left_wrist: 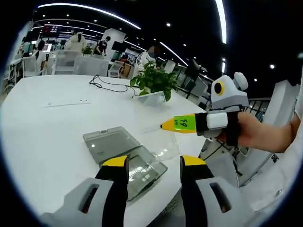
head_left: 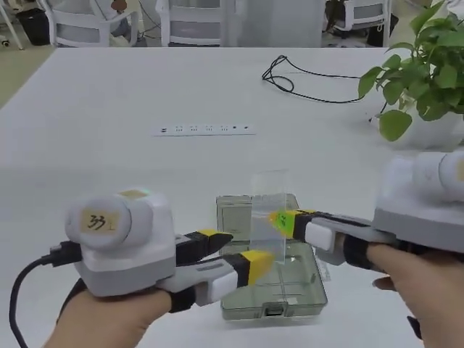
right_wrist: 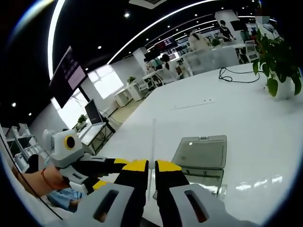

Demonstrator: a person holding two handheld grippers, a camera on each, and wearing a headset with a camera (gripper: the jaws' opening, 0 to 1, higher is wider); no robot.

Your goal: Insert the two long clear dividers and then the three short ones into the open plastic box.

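Holding a clear divider (head_left: 268, 190), the right gripper (head_left: 279, 220) faces the "33"-labelled left gripper (head_left: 238, 250).

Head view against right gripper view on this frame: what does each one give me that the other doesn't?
Head view: the clear divider by its broad face, upright over the open plastic box. Right gripper view: the divider edge-on, a thin line pinched between the shut right tongs, with ceiling lights overhead. Shared: the box with its lid laid back, the open left tongs, the plant, the black cable and the power strip.
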